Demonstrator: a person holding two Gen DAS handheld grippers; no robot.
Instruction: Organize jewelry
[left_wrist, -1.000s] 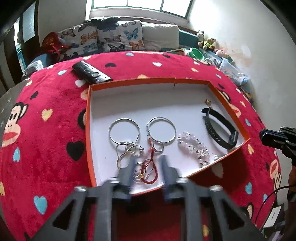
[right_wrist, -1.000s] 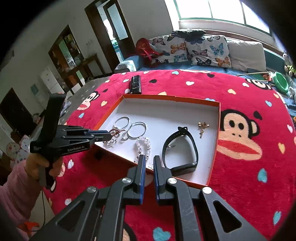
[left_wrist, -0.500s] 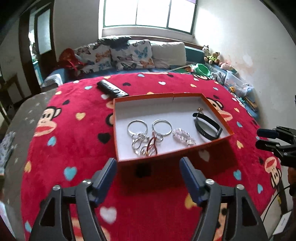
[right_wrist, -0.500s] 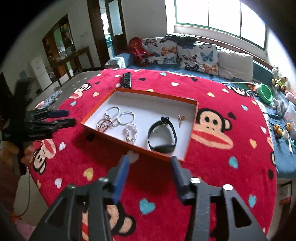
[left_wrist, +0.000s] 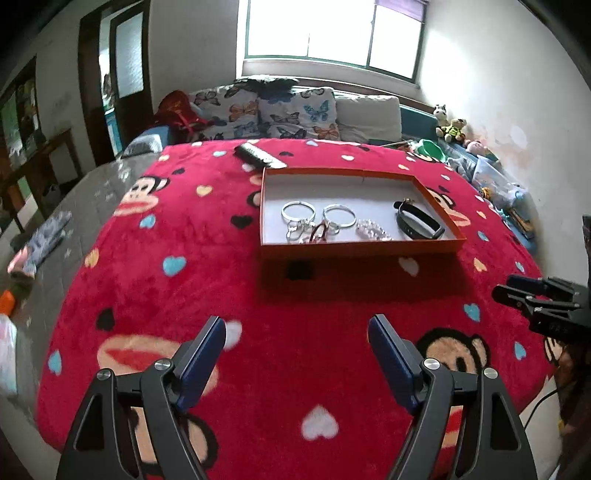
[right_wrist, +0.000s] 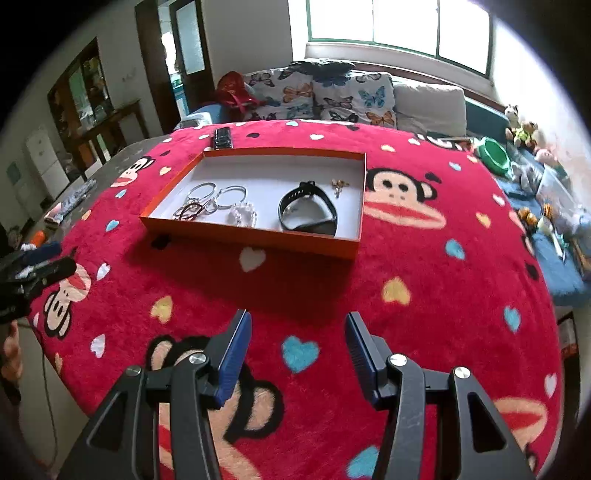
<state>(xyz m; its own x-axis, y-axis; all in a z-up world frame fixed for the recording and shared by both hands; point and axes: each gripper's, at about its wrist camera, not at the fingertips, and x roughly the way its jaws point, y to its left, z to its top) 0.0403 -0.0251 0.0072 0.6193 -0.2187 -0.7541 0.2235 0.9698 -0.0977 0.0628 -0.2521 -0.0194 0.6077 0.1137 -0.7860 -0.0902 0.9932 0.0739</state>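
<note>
An orange tray with a white inside (left_wrist: 354, 249) (right_wrist: 258, 236) lies on the red blanket. It holds two silver bangles (left_wrist: 298, 211) (right_wrist: 201, 191), a tangle of small rings with a red cord (left_wrist: 318, 232) (right_wrist: 189, 211), a clear bead bracelet (left_wrist: 372, 229) (right_wrist: 243, 214), a black wristband (left_wrist: 419, 221) (right_wrist: 307, 211) and a small gold charm (right_wrist: 339, 184). My left gripper (left_wrist: 297, 332) is open and empty, well short of the tray. My right gripper (right_wrist: 298, 325) is open and empty, also back from the tray.
A red monkey-print blanket (left_wrist: 184, 266) covers the round surface. A black remote (left_wrist: 258, 155) (right_wrist: 221, 137) lies behind the tray. A sofa with butterfly cushions (left_wrist: 288, 110) stands behind. Toys and clutter (right_wrist: 535, 192) sit at the right.
Both grippers have opened wide and pulled back and up from the tray. The left one let go of the ring tangle, which stays in the tray.
</note>
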